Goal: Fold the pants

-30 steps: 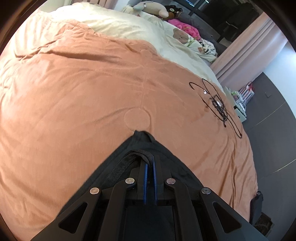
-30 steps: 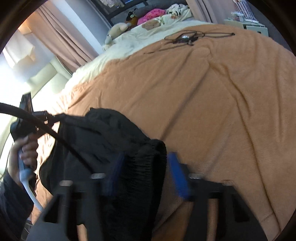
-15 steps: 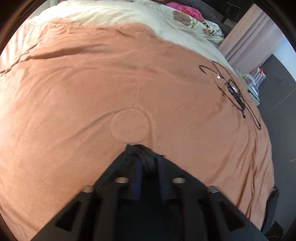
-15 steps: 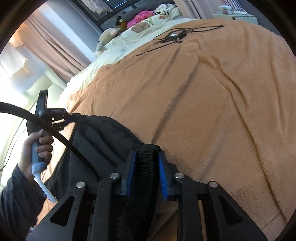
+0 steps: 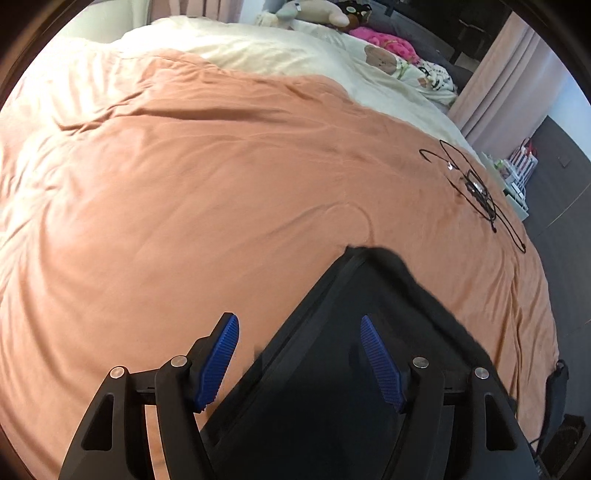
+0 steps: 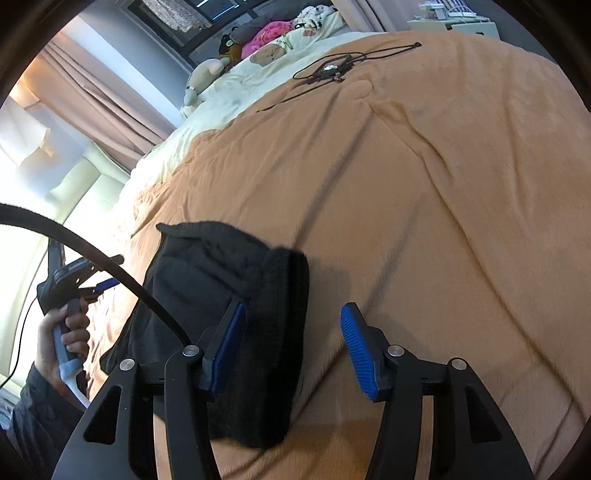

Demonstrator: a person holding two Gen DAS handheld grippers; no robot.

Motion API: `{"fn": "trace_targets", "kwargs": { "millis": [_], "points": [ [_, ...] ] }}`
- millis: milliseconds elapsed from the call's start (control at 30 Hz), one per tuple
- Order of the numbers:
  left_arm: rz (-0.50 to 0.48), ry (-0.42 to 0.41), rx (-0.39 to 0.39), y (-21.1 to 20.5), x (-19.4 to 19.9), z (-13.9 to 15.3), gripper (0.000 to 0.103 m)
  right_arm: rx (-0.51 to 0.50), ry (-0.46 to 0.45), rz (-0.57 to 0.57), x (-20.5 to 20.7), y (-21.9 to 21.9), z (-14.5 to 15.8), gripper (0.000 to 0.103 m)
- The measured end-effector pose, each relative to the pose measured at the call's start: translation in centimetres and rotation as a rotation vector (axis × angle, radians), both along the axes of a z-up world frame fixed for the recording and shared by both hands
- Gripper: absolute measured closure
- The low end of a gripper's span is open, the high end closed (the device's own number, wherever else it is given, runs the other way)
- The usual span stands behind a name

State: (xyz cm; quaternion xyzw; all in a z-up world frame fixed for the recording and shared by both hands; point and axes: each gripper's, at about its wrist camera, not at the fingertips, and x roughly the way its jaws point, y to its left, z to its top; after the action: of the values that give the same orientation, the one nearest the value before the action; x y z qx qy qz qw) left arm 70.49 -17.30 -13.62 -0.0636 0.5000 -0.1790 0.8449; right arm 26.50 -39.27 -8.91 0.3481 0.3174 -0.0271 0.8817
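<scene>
The black pants (image 5: 354, 332) lie folded in a compact bundle on the orange blanket (image 5: 221, 192). In the left wrist view my left gripper (image 5: 299, 354) is open, its blue pads apart, with the pants' edge between and below them. In the right wrist view the pants (image 6: 229, 295) lie with the ribbed waistband on the right side. My right gripper (image 6: 291, 350) is open over that waistband. The left gripper (image 6: 99, 284) and the hand holding it show at the left there.
A black cable and small device (image 5: 476, 192) lie on the blanket's far right, also in the right wrist view (image 6: 332, 70). Cream bedding and stuffed toys (image 5: 332, 18) are at the head. The bed edge and dark floor (image 5: 554, 206) are to the right.
Both grippers were shut on the pants half a second ago. Both have now opened and let go, leaving the pants resting on the blanket.
</scene>
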Motion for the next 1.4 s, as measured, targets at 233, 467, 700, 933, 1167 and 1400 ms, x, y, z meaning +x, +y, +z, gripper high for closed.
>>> {"fn": "trace_targets", "kwargs": {
  "millis": [233, 467, 700, 933, 1167, 1400],
  "points": [
    [0.021, -0.004, -0.004, 3.8, -3.4, 1.2, 0.032, 0.020, 0.005, 0.012, -1.8, 0.3, 1.1, 0.050],
    [0.022, 0.019, -0.033, 6.5, -6.8, 1.1, 0.032, 0.047, -0.002, 0.017, -3.3, 0.8, 1.5, 0.041],
    [0.041, 0.072, -0.072, 9.1, -9.8, -0.9, 0.032, 0.146, -0.015, 0.022, -3.8, 1.2, 0.0, 0.040],
    [0.089, 0.151, -0.166, 11.4, -11.7, -2.8, 0.033, 0.238, -0.036, 0.026, -2.8, 1.5, -1.4, 0.040],
    [0.103, 0.243, -0.299, 12.0, -12.1, -5.2, 0.033, 0.302, -0.064, 0.014, -0.4, 0.4, -3.3, 0.040],
    [0.108, 0.279, -0.318, 11.1, -11.8, -7.4, 0.034, 0.328, -0.058, -0.023, 1.0, -0.7, -5.3, 0.041]
  ]
}}
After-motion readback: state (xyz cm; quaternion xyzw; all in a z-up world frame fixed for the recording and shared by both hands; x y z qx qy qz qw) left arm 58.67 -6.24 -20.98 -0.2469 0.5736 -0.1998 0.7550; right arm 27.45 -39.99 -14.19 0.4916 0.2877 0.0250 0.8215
